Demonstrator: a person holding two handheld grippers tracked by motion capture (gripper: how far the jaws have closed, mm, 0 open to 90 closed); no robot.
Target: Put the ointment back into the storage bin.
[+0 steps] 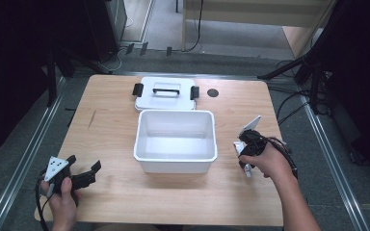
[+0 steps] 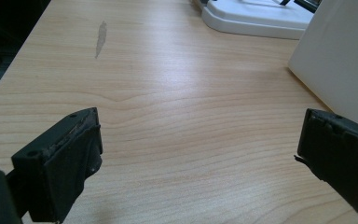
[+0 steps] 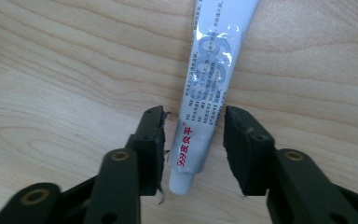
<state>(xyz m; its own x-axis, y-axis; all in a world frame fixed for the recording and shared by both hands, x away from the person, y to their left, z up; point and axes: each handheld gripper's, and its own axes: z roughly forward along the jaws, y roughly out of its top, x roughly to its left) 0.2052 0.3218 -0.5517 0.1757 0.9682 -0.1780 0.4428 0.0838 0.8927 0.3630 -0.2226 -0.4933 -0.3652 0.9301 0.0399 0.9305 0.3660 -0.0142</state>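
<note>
**Right gripper straddles a tube of ointment beside the white bin**

Right gripper (image 3: 193, 128) points down at the wooden table (image 1: 111, 139), its two black jaws set on either side of a white ointment tube (image 3: 205, 102) with red characters and grey print. The tube lies flat on the wood, its capped end nearest the gripper body and its broad crimped end running away from it past the fingertips. One jaw sits just beside the tube, touching or nearly so; the other stands apart from it with a strip of bare wood between, so the pads are not pressing on the tube and nothing is clamped. In the high view the right gripper (image 1: 248, 147) sits in the person's right hand (image 1: 268, 161), and the tube (image 1: 250, 123) pokes out beyond it toward the far edge.

Just beside this gripper, toward the middle of the table, stands an open white plastic storage bin (image 1: 175, 163). Beyond the bin lies its white lid (image 1: 147, 98), flat, with a handle and black clips at both ends. A small dark round hole (image 1: 213, 93) marks the tabletop near the lid.

Well apart, across the bin, the left gripper (image 1: 84, 169) rests low over the wood in the person's left hand (image 1: 63, 197). Its jaws stand wide apart with bare table between them (image 2: 200, 140); the bin's wall (image 2: 340, 60) rises beside one jaw, and a grey smear (image 2: 101, 38) lies farther ahead.
</note>
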